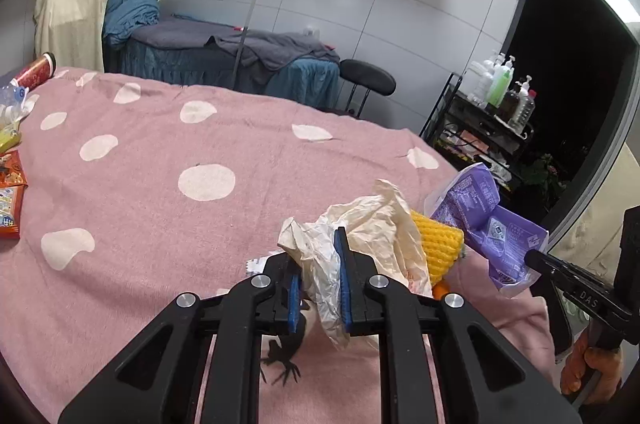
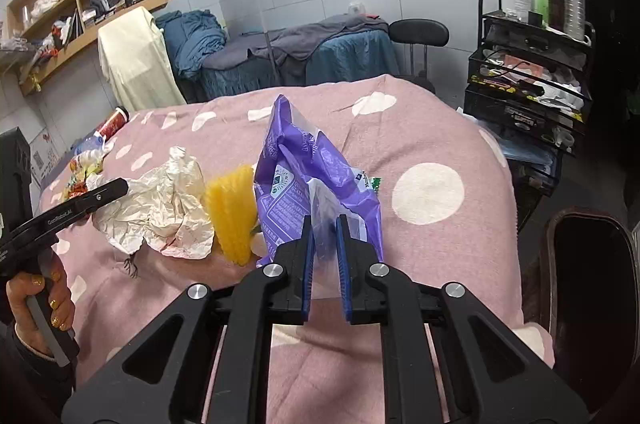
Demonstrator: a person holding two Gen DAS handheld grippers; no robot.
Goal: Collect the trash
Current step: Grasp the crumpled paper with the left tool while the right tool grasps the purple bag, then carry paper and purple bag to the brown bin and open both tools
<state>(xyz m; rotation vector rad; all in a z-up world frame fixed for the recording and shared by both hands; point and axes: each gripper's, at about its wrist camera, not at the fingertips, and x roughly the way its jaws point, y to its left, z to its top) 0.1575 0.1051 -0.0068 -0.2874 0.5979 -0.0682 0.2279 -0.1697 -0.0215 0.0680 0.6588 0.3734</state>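
On the pink spotted bed [image 1: 160, 152], near its front edge, both pickups are in hand. Left hand-held gripper [image 1: 320, 288]: blue pads clamped on crumpled cream paper wrapper [image 1: 360, 224]. Right hand-held gripper [image 2: 325, 256]: jaws pinched together on the clear lower edge of purple plastic bag [image 2: 304, 160], which stands up from the bedding. A yellow knitted corn toy [image 2: 234, 216] sits between the two items, touching the wrapper. Step judged: grasp made on both, transfer not begun. Dark bin opening [image 2: 588, 288] lies at right, beside the bed. Next move calls for carrying both clear of the toy, over the bin, then releasing. More wrappers [image 1: 10, 192] remain at the far left.
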